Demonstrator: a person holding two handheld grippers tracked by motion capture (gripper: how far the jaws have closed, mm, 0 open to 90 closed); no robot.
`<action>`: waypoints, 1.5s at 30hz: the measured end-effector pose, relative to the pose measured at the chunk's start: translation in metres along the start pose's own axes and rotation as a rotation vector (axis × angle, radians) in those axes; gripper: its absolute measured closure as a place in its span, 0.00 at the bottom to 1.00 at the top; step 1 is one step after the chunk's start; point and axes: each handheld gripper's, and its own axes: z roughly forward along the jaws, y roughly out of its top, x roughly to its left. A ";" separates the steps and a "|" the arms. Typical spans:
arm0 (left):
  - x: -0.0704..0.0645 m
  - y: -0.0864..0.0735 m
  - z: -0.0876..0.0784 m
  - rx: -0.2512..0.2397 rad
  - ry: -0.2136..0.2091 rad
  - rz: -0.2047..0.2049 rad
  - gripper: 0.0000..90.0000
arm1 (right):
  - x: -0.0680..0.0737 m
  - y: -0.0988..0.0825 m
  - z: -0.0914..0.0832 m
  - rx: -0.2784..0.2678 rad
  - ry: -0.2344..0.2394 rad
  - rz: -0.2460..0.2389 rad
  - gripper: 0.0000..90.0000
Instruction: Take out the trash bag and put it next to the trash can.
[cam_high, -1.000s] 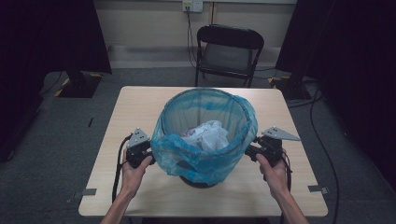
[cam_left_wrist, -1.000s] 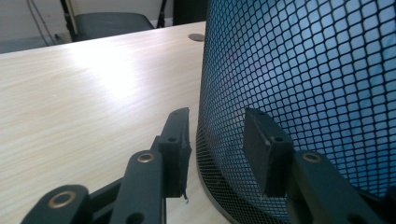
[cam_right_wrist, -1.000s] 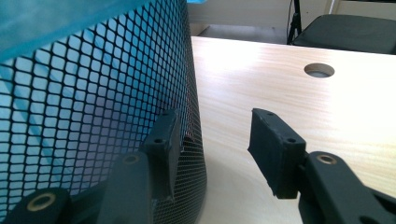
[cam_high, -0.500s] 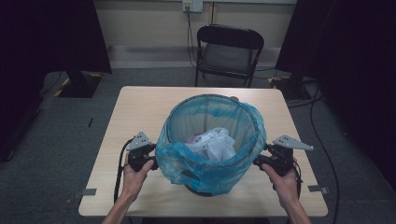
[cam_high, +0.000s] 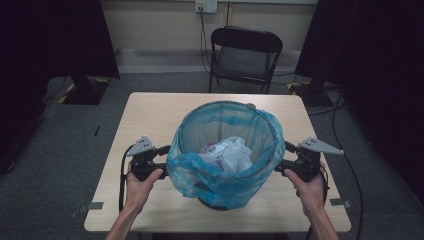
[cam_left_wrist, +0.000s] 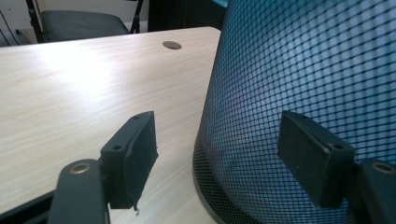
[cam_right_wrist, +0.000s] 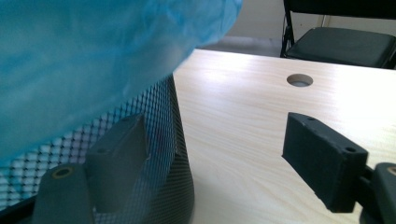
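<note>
In the high view, a black mesh waste bin (cam_high: 210, 200) lined with a blue plastic bag (cam_high: 225, 175) is being seen standing on the wooden table (cam_high: 150, 115), between the two grippers. White crumpled paper (cam_high: 231, 154) is lying inside the bag. The left gripper (cam_high: 161, 159) is being held just beside the bin's left side, and the right gripper (cam_high: 283, 159) just beside its right side. The bag's folded-over edge is hanging down the outside of the bin, close to both grippers. A black folding chair (cam_high: 245, 50) is standing beyond the table, well apart from both grippers.

In the left gripper view, the jaws are being held wide apart and have just been opening. Nothing is being gripped. The mesh wall of the bin (cam_left_wrist: 299, 70) is rising in front of them; the right-hand jaw is lying before the mesh, and the left-hand jaw is lying over the bare table (cam_left_wrist: 70, 84). Whether a pad is touching the mesh cannot be told. A round cable hole (cam_left_wrist: 172, 45) is showing farther ahead.

In the right gripper view, the jaws are also standing wide and have just been opening, with nothing pressed between them. The blue bag (cam_right_wrist: 93, 56) is hanging above the left-hand jaw, which is partly being veiled by the mesh (cam_right_wrist: 159, 116). The right-hand jaw is lying over bare table (cam_right_wrist: 233, 116).

No brand, label or readable writing is being shown anywhere.
</note>
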 end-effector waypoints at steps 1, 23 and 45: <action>0.000 0.002 -0.002 -0.011 -0.002 -0.003 0.31 | -0.001 0.002 -0.001 -0.006 0.002 0.003 0.23; -0.017 0.046 -0.016 -0.181 -0.070 0.030 0.86 | 0.006 0.052 -0.013 -0.130 0.082 -0.032 0.75; -0.021 0.073 -0.037 -0.256 -0.108 0.034 1.00 | 0.026 0.088 -0.018 -0.220 0.229 -0.036 1.00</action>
